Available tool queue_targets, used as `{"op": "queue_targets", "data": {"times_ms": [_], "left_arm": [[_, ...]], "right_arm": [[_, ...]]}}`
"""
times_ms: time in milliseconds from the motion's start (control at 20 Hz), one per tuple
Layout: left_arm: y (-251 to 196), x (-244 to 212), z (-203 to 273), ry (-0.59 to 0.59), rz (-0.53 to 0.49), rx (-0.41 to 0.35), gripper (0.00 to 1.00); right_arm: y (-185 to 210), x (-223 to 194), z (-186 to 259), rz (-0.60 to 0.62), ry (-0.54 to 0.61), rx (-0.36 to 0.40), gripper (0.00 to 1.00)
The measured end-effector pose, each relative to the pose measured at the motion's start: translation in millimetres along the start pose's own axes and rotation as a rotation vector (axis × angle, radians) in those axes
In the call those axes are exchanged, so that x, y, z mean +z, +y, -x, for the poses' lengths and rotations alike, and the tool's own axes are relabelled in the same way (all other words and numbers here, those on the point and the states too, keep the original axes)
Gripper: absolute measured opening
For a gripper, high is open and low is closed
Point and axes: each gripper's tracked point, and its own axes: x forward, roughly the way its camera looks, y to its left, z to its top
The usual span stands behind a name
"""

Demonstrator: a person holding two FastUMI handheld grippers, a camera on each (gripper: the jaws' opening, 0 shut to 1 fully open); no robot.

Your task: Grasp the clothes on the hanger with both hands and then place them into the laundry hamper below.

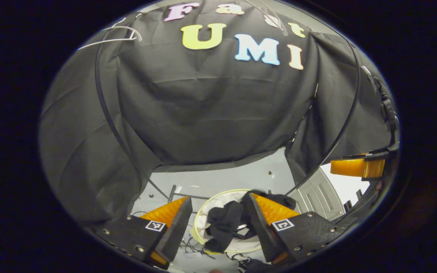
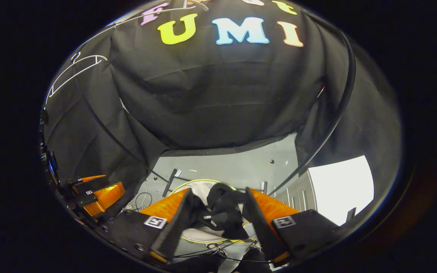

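Note:
Black clothes [image 1: 222, 223] lie bunched in a round laundry hamper [image 1: 202, 212] with a pale yellow rim, on the grey floor below. My left gripper [image 1: 217, 199] hangs open above it, with the cloth seen between its fingers, farther down. In the right gripper view the same black clothes [image 2: 226, 212] spread over the hamper [image 2: 188, 183], and my right gripper [image 2: 218, 191] stands open over them. Neither pair of fingers presses on the cloth. The right gripper [image 1: 359, 167] appears at the right edge of the left gripper view; the left gripper [image 2: 97, 193] appears low on the left of the right gripper view.
A bare white hanger [image 1: 108, 36] hangs high at the left, also seen as a hanger [image 2: 74, 70] in the right gripper view. Loose cables [image 2: 142, 201] lie on the floor beside the hamper. A grey ribbed panel [image 1: 317, 189] stands at the right.

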Motion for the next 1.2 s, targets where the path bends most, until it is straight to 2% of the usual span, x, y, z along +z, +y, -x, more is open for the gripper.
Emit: {"op": "queue_targets", "data": {"times_ms": [100, 350, 650, 850, 1100, 1200], "left_arm": [[1.6, -4.9, 0.5, 0.006, 0.031, 0.013, 0.87], [7.9, -21.7, 9.6, 0.018, 0.062, 0.029, 0.86], [-3.8, 6.8, 50.3, -0.062, 0.064, 0.102, 0.86], [-28.5, 46.8, 92.7, -0.161, 0.083, 0.181, 0.86], [-73.2, 127.2, 149.0, -0.368, 0.07, 0.245, 0.86], [-95.7, 164.3, 170.0, -0.469, 0.061, 0.249, 0.86]], "right_arm": [[-7.3, 1.4, 5.1, -0.002, -0.017, -0.019, 0.99], [-36.4, -1.1, 21.1, -0.018, -0.055, -0.064, 0.98], [-92.8, 16.6, 52.1, -0.047, -0.164, -0.104, 0.98], [-125.1, 44.5, 78.8, -0.048, -0.252, -0.079, 0.98], [-161.7, 82.1, 117.9, -0.066, -0.387, -0.03, 0.98], [-172.9, 95.1, 135.5, -0.072, -0.437, -0.006, 0.98]]}}
